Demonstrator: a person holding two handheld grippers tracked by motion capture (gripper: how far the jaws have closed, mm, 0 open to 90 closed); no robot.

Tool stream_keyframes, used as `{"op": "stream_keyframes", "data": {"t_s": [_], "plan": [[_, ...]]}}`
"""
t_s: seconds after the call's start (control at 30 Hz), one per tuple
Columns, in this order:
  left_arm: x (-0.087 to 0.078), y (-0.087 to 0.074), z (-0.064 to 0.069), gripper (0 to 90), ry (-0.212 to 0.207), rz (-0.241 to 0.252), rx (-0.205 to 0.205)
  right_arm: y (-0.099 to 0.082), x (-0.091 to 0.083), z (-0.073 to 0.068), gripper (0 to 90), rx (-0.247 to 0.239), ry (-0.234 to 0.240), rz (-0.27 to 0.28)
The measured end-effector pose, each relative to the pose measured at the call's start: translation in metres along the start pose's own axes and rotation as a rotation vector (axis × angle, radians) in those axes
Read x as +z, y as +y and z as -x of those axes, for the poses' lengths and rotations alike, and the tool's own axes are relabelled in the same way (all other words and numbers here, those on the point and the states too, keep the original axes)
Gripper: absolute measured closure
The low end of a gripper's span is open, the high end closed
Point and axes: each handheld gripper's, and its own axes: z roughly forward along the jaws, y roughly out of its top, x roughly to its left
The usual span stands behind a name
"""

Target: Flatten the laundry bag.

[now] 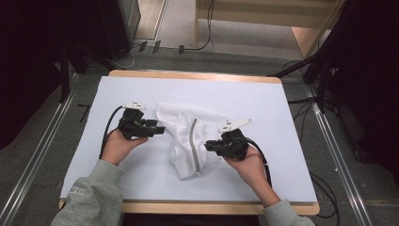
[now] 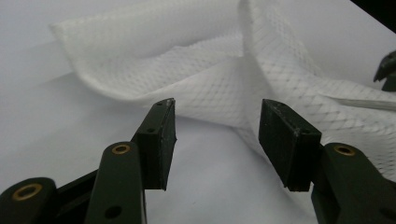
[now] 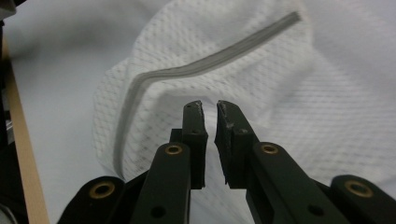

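Two grippers: one in each hand, working on one mesh bag on the table.
Left gripper [image 1: 159, 129]: jaws stand wide apart with nothing between them; in the left gripper view they [image 2: 217, 135] point at a raised fold of the bag, just short of it.
Bag [image 1: 190, 136]: white mesh, crumpled, lying mid-table between the two grippers; one grey zip [image 1: 194, 143] runs down its length.
Right gripper [image 1: 210, 145]: at the bag's right edge; in the right gripper view the jaws [image 3: 209, 108] stand only a narrow slit apart, no mesh pinched between them, and the bag lies just beyond the tips.
Table [image 1: 263, 108]: one white sheet over a wooden top, bag well inside its edges.
Step in hand, as I judge it: taking hold of the bag at both sides to spread or fold it.
Doing it well: bring the left jaws round the raised fold before closing; open the right jaws wider and take the hem, not the zip; pinch one layer each, then pull evenly apart.
Count: two grippers, two hands, one bag, one zip, one table.
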Motion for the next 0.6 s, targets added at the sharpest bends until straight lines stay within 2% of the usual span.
{"op": "stream_keyframes", "data": {"t_s": [0.1,0.13,0.2,0.4,0.43,0.5,0.57,0.6], "plan": [[0.003,0.007,0.007,46.9,-0.017,0.001,0.016,-0.006,-0.01,0.01,82.3,0.03,-0.032,0.011],[0.006,0.014,0.012,46.7,-0.03,0.005,0.026,-0.009,-0.011,0.013,82.1,0.035,-0.04,0.01],[0.012,0.02,0.013,45.5,-0.039,-0.001,0.03,-0.013,-0.011,0.018,81.3,0.055,-0.054,0.001],[0.029,0.028,0.012,42.5,-0.047,-0.01,0.016,-0.021,-0.003,0.029,75.5,0.065,-0.101,-0.028],[0.035,0.029,0.01,43.2,-0.055,-0.014,0.006,-0.024,-0.001,0.036,72.3,0.083,-0.131,-0.035],[0.038,0.029,0.009,44.2,-0.055,-0.016,-0.005,-0.025,0.0,0.039,70.7,0.091,-0.139,-0.035],[0.043,0.029,0.007,48.7,-0.07,-0.023,-0.02,-0.029,0.002,0.047,66.5,0.112,-0.167,-0.037],[0.047,0.028,0.007,57.0,-0.084,-0.032,-0.031,-0.031,0.004,0.053,61.5,0.125,-0.185,-0.037]]}}
